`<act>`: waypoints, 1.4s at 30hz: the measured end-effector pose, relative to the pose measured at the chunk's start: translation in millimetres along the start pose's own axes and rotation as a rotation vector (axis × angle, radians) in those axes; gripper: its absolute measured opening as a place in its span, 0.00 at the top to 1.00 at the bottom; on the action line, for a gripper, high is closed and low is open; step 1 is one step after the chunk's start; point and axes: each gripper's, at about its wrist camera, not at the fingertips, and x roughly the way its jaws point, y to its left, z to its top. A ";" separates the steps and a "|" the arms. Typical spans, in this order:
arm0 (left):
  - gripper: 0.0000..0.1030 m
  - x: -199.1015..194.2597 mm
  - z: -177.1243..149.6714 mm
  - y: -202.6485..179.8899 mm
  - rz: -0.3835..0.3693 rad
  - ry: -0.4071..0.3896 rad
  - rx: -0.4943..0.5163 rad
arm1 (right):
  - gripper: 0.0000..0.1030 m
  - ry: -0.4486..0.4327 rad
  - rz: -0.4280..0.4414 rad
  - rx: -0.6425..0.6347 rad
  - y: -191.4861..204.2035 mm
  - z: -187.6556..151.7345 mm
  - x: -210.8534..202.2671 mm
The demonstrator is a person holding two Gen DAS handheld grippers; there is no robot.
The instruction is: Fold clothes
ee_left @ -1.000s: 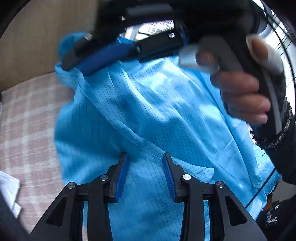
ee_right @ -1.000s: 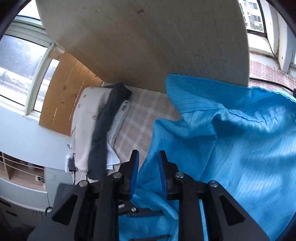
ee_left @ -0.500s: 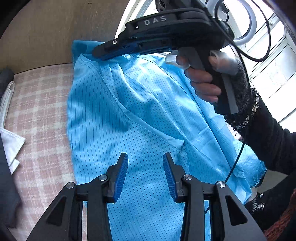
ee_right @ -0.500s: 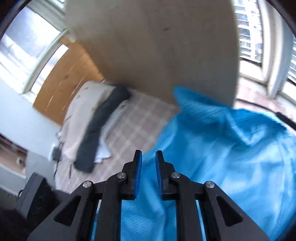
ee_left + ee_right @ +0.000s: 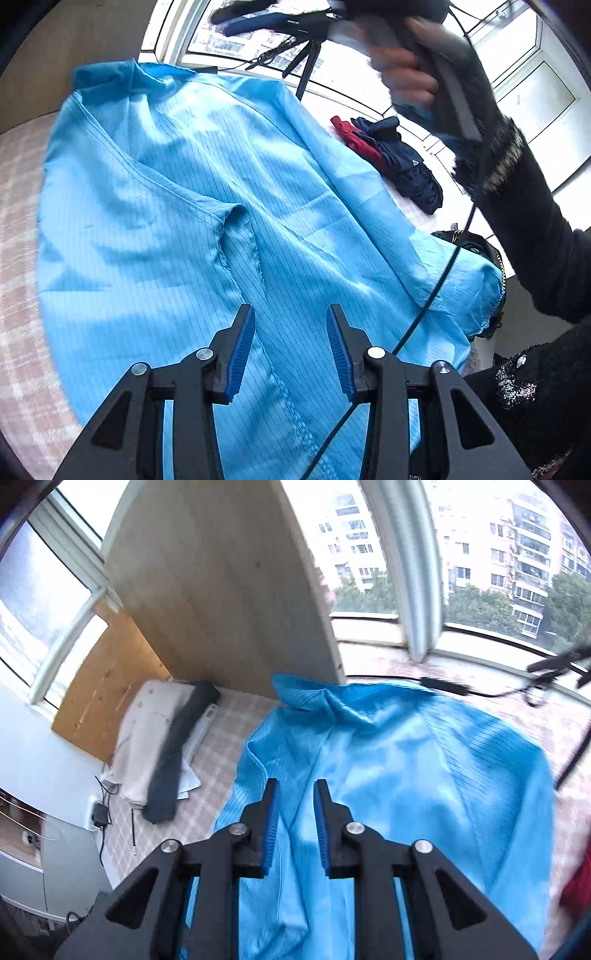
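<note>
Right gripper (image 5: 293, 812) jaws just reopened, nothing gripped, lifted off blue garment (image 5: 388, 775); collar upper centre, long axis top-bottom. Left gripper (image 5: 290, 343) part-open, empty.

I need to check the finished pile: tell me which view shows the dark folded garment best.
The right wrist view: the dark garment lies in full across a beige one, beside the blue shirt. The left wrist view does not show it.
</note>
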 end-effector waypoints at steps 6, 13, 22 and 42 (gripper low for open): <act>0.61 -37.8 -15.0 -34.0 0.007 -0.062 0.053 | 0.70 -0.138 -0.214 0.158 -49.1 -99.0 -159.5; 0.60 3.5 -40.1 -107.4 -0.012 0.018 0.139 | 0.65 -0.094 -0.376 0.211 -94.8 -166.9 -223.9; 0.60 20.4 -99.4 -170.1 0.055 0.044 0.033 | 0.56 0.259 -0.332 0.097 -141.3 -274.7 -183.6; 0.58 -28.3 -171.1 -205.2 0.146 -0.060 -0.005 | 0.97 -0.196 -0.368 0.086 -94.9 -267.2 -355.0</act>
